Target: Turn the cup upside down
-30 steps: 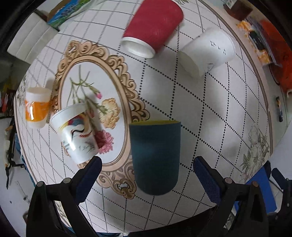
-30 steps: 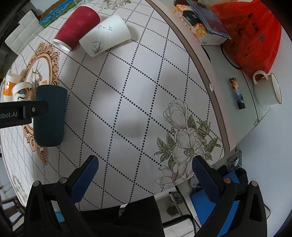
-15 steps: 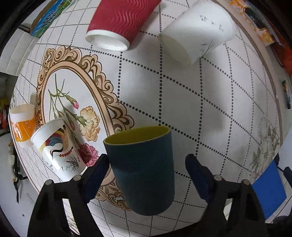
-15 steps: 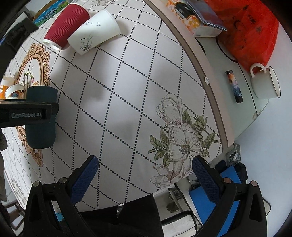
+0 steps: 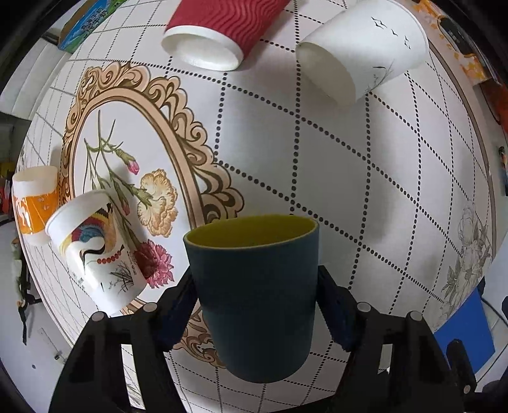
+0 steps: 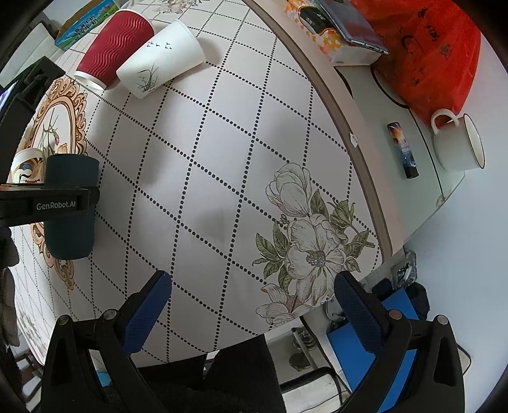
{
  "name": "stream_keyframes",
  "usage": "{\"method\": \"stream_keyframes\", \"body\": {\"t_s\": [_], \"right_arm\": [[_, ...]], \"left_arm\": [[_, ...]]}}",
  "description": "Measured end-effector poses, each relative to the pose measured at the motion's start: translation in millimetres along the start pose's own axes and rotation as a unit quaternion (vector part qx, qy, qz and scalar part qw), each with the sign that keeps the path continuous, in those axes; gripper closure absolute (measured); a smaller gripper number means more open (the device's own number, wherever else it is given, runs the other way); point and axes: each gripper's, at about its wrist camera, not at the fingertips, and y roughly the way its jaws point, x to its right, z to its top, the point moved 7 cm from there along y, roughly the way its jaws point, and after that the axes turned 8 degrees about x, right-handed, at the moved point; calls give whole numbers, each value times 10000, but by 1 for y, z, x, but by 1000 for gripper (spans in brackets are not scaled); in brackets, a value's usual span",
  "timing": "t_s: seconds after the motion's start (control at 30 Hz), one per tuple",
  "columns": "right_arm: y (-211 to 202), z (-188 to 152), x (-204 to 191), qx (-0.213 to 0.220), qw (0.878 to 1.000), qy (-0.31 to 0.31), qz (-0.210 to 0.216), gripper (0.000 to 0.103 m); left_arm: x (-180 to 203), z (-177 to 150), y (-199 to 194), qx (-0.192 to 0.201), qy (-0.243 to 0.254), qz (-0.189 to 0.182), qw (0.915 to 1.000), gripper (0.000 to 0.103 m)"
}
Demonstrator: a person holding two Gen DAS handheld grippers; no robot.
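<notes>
A dark teal cup [image 5: 254, 295] with a yellow inside stands upright on the patterned tablecloth. My left gripper [image 5: 255, 295] has its fingers pressed on both sides of the cup's middle, shut on it. In the right wrist view the same cup [image 6: 70, 228] shows at the far left with the left gripper's black finger across it. My right gripper [image 6: 252, 305] is open and empty over the table's near edge, well to the right of the cup.
A red ribbed cup [image 5: 219, 28] and a white cup with birds [image 5: 365, 47] lie on their sides at the back. A bird-print paper cup [image 5: 95, 251] and an orange-banded cup [image 5: 35, 200] stand left. A white mug [image 6: 457, 143] sits on a side counter.
My left gripper moved forward around the teal cup and closed on its sides. The right gripper stayed open and nearly still.
</notes>
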Motion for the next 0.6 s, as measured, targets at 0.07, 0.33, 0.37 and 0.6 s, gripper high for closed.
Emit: {"method": "stream_keyframes", "body": {"t_s": [0.07,0.33,0.37,0.6], "right_arm": [[-1,0,0,1,10000,-11,10,0],[-1,-3,-5,-14,9999,-96,88,0],[-2,-3,-6,-15,9999,-118,105,0],[-5,-8,-13,7,9992,-298,250,0]], "left_arm": [[-4,-3,-2,8,-89,-42,10000,34],[-27,-29,-24,-24,-520,-279,9983,35],[-30,-33,-26,-31,-596,-308,9977,35],[-37,-72,-42,-108,-986,-535,9936,35]]}}
